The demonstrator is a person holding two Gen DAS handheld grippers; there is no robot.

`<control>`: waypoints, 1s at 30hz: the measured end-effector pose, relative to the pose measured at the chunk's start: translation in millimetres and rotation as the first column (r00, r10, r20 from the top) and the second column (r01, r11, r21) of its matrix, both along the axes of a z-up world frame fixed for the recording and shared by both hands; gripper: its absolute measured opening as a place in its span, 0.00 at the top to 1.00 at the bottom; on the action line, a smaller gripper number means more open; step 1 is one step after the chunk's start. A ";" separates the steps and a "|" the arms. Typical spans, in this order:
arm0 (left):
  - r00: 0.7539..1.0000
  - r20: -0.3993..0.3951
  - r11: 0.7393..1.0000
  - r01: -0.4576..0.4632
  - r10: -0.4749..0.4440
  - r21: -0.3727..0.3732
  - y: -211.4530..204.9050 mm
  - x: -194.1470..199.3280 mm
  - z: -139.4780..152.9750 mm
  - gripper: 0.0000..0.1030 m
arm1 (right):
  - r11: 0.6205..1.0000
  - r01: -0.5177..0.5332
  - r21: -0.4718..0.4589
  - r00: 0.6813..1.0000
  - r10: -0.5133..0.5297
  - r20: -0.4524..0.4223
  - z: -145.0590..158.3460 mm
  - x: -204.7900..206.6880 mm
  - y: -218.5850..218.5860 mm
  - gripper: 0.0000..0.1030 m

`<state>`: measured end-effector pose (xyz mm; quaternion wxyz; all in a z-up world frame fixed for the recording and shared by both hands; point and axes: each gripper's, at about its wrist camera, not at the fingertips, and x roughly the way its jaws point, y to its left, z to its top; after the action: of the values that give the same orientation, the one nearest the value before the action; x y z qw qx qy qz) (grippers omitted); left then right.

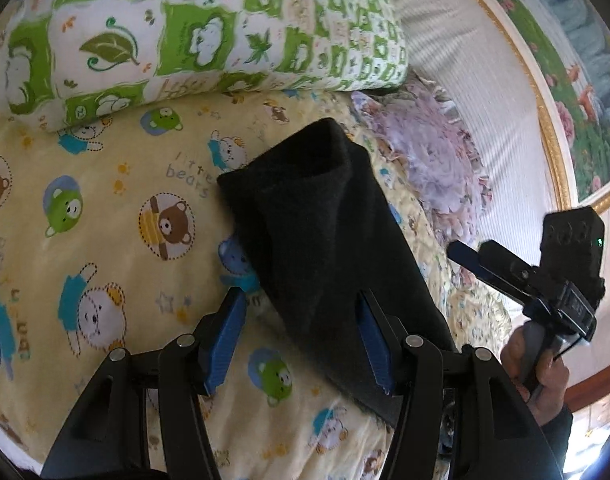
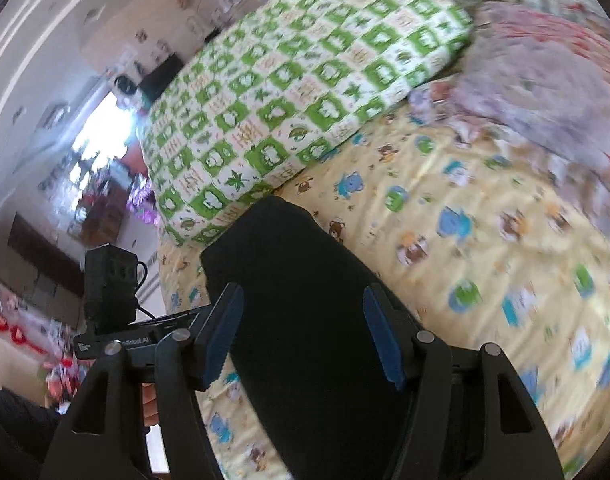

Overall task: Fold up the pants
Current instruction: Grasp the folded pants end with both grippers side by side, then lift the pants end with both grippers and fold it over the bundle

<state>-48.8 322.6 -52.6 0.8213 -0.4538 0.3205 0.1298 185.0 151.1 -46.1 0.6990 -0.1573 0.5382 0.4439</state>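
Note:
The black pants (image 1: 325, 232) lie as a long folded strip on the yellow bear-print bedsheet (image 1: 105, 220). My left gripper (image 1: 301, 320) is open above the strip's near end, its right finger over the cloth and its left finger over the sheet, holding nothing. In the right wrist view the pants (image 2: 305, 320) run from under the gripper toward the pillow. My right gripper (image 2: 303, 320) is open, its fingers straddling the strip, holding nothing. The right gripper also shows at the right edge of the left wrist view (image 1: 465, 256), off the bed's side.
A green-and-white patterned pillow (image 1: 193, 36) lies at the head of the bed, also in the right wrist view (image 2: 289, 92). A lilac ruffled cloth (image 1: 433, 160) lies to the right of the pants. A framed flower picture (image 1: 565, 80) hangs on the wall.

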 end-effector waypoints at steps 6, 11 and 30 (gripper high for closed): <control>1.000 0.008 1.000 -0.026 0.026 0.000 9.7 4.5 -1.7 0.44 | 0.996 -0.072 -0.048 0.996 0.069 -0.060 -28.6 23.6 37.3 0.38; 0.999 0.017 0.999 -0.048 0.048 0.006 12.6 9.3 -4.0 0.45 | 0.993 -0.106 -0.059 0.992 0.101 -0.074 -48.5 36.7 64.0 0.38; 0.994 0.109 0.999 -0.024 0.021 0.023 -6.9 15.3 29.0 0.81 | 0.988 -0.153 -0.015 0.986 0.152 -0.062 -43.6 19.5 66.1 0.77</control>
<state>-33.5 315.7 -23.6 0.8415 -0.4536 0.2686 0.1182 204.5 217.2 -89.8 0.6448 -0.1913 0.5497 0.4954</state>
